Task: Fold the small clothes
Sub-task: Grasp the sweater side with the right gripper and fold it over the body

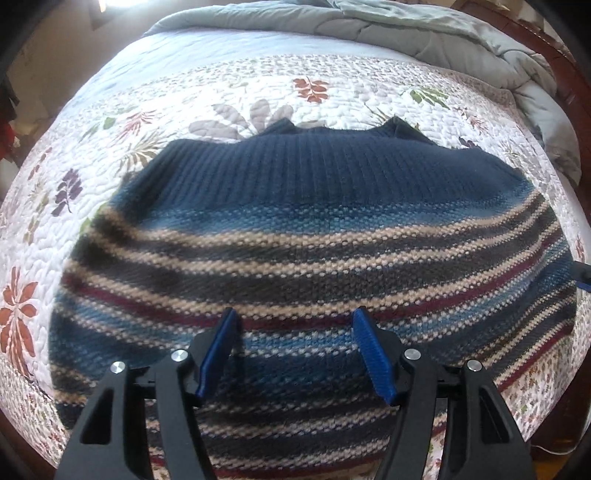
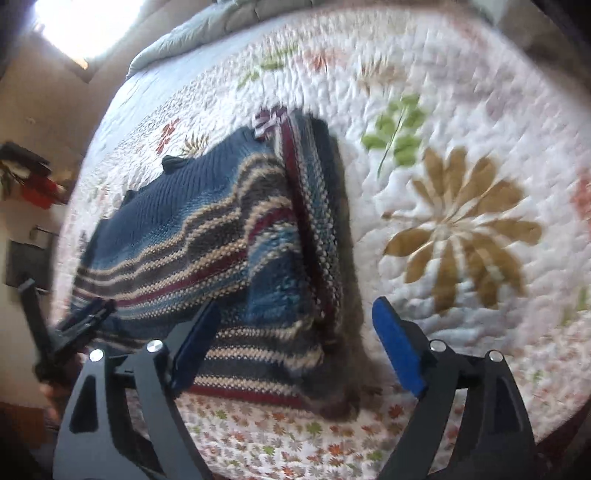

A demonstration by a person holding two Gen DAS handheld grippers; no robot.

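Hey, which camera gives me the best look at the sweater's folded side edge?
The right wrist view. There the striped sweater shows its folded edge as stacked layers running toward the open right gripper. The left wrist view shows the sweater flat from above, with that edge squeezed against the frame's right rim.

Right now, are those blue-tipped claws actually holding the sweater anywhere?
No. The left gripper and the right gripper both stand open above the striped knit sweater, with no fabric pinched between the pads.

A home bedroom: a bed with a floral quilt (image 1: 221, 92) (grey comforter (image 1: 424, 33) bunched behind).
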